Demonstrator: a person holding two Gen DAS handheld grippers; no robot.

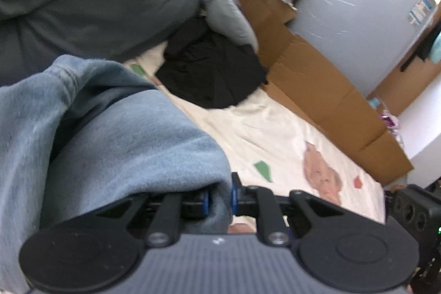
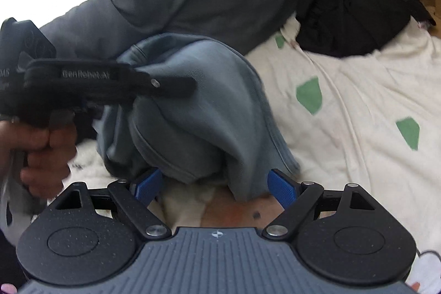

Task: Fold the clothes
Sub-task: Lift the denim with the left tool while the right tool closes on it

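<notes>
Left gripper (image 1: 219, 197) is clamped on a fold of the blue-grey sweatshirt (image 1: 110, 134), which hangs bunched above the cream bedsheet (image 1: 275, 134). Right gripper (image 2: 215, 183) stands wide open just under the hanging cloth, gripping nothing. Judged early: no fold is formed yet. The fabric is thick, soft and crumpled.

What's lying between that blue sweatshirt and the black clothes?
Only bare cream bedsheet with green patches separates the blue sweatshirt from the black clothes, clearest in the right wrist view.
</notes>
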